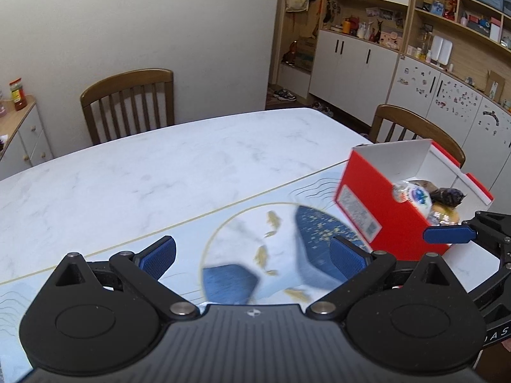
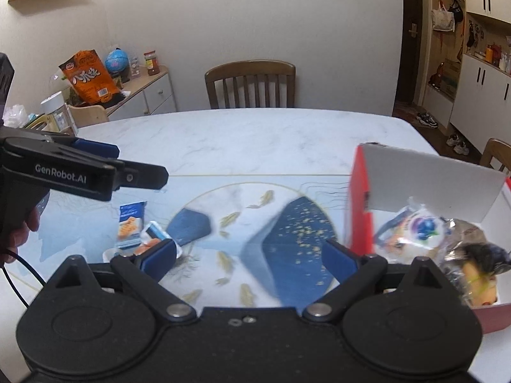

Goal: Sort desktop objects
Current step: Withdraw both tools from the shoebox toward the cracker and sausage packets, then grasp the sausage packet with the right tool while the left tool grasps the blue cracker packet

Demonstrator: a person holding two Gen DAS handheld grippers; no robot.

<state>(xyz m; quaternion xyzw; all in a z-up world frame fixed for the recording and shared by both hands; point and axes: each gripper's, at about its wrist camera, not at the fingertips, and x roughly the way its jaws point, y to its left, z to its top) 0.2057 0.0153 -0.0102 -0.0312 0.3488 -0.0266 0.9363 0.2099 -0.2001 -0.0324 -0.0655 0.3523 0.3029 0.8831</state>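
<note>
The left gripper (image 1: pixel 252 255) and the right gripper (image 2: pixel 249 258) are both held with blue-padded fingers spread apart, nothing between them, above a blue fish-patterned table mat (image 2: pixel 223 220). Wrapped snack packets (image 2: pixel 421 229) are seen inside an open red-and-white cardboard box (image 1: pixel 361 204); two small blue snack packs (image 2: pixel 131 223) lie on the mat, well apart from the box.

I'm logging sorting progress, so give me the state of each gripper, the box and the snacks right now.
left gripper: open, empty, above the mat.
right gripper: open, empty.
red box: lid up, snacks inside.
round blueberry packet: in the box.
blue snack packet: still on the mat, unsorted.
small snack cup: beside that packet, unsorted.
</note>
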